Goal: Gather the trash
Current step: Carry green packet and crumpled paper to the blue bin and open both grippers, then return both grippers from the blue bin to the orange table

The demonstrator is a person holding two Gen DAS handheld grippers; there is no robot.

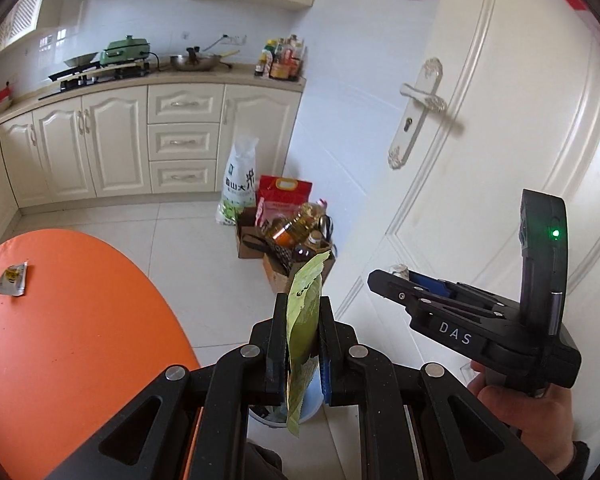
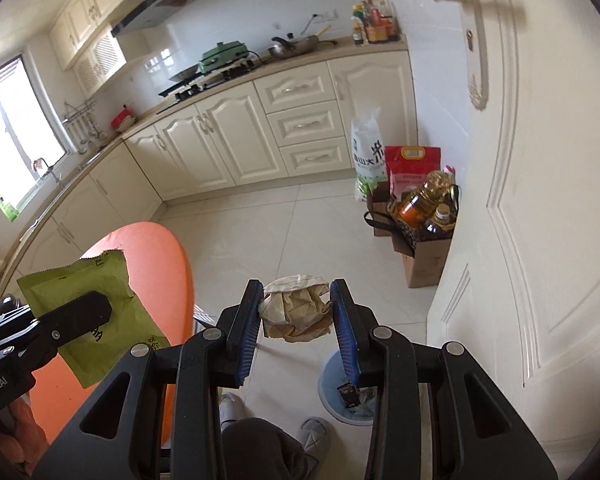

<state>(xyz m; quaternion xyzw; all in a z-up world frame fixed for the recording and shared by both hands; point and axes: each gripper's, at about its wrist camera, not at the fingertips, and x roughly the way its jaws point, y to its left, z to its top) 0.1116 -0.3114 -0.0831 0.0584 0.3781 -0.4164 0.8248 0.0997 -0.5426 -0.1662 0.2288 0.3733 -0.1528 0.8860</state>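
A: Where is the green wrapper (image 1: 304, 336)?
B: At lower centre, pinched edge-on between the closed left gripper (image 1: 300, 344).
A: And the right gripper (image 2: 296, 312)?
B: It clamps a crumpled paper ball (image 2: 296, 312), above the blue bin (image 2: 334, 380).

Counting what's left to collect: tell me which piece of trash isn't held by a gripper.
The small torn packet lying on the orange table. The green wrapper is in the left gripper; the crumpled paper is in the right gripper.
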